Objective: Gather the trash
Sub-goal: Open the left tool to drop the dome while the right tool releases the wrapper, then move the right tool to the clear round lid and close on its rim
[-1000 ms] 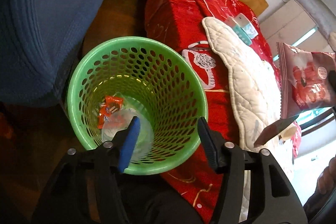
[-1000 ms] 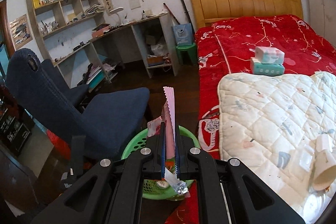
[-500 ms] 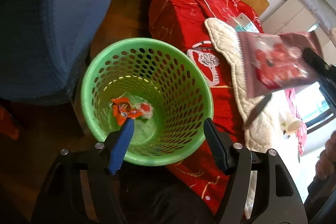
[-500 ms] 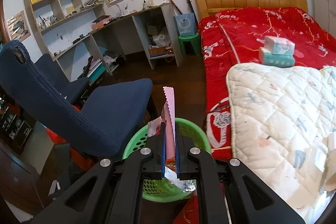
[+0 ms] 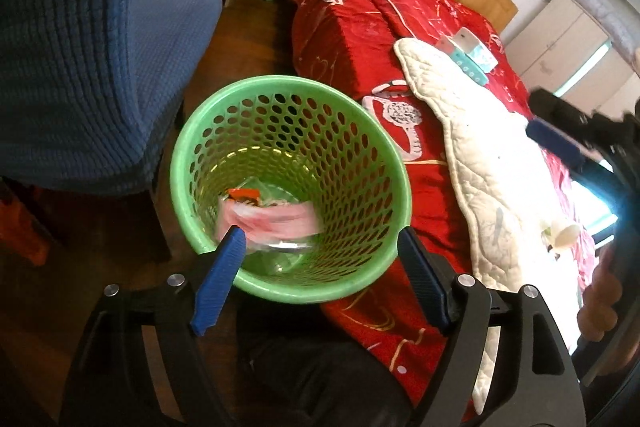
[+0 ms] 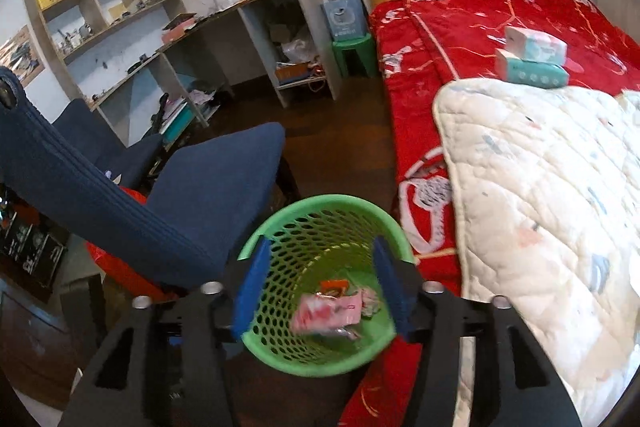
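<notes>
Lying inside the green basket (image 6: 326,359), below and between the right gripper (image 6: 320,287) fingers: pink wrapper (image 6: 326,315), print unreadable. Jaws just opened, empty. Left gripper (image 5: 320,263) spread wide, holding nothing, basket beyond its fingertips.

Left wrist view: looks steeply down, close above the green basket (image 5: 288,187), bed (image 5: 360,27) on its right. Right wrist view: looks down from farther back, facing the shelves (image 6: 100,7). Shared: basket (image 6: 320,223), chair (image 6: 180,195), bed.
</notes>
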Demonstrator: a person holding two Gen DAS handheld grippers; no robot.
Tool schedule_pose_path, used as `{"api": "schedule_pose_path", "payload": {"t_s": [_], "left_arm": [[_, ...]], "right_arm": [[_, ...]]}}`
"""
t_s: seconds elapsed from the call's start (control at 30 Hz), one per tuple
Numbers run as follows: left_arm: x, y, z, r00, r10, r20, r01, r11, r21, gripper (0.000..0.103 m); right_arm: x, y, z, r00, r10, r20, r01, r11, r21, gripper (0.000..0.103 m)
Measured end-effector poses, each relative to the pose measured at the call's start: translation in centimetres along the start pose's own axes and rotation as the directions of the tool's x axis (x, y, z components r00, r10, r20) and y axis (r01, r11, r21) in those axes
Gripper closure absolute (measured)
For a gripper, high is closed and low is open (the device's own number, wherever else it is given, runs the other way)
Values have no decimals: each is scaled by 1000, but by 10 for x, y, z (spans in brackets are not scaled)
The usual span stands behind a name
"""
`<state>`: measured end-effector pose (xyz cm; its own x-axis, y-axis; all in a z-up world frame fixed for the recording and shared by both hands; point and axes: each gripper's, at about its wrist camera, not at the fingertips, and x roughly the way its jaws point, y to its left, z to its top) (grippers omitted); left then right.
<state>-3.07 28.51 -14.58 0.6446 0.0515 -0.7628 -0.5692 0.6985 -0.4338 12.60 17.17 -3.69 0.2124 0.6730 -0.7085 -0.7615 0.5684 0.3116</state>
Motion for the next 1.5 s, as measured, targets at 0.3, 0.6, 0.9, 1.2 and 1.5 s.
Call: {"api": "schedule_pose_path", "payload": {"t_s": [0.3, 0.6, 0.9, 1.2, 1.5], "left_arm": [[-1, -33, -3, 1000, -20, 15, 19, 999, 43, 24], [6, -76, -10, 998, -55, -6, 55, 994, 89, 20], [15, -119, -17, 996, -87, -33, 91, 984, 155, 19], [23, -149, -20, 993, -101, -62, 111, 975, 193, 19], [29, -167, -19, 992, -105, -77, 119, 970, 210, 18]], "right_arm": [[-61, -45, -32, 987, -142, 76, 143, 990, -14, 20], [-127, -118, -71, 943, -314, 109, 307, 949, 77, 15], [-175, -200, -122, 888, -458, 41, 441, 873, 209, 13], [-171, -243, -147, 895, -443, -56, 443, 864, 238, 11], [-143, -251, -143, 893, -434, -118, 449, 873, 189, 9]]}}
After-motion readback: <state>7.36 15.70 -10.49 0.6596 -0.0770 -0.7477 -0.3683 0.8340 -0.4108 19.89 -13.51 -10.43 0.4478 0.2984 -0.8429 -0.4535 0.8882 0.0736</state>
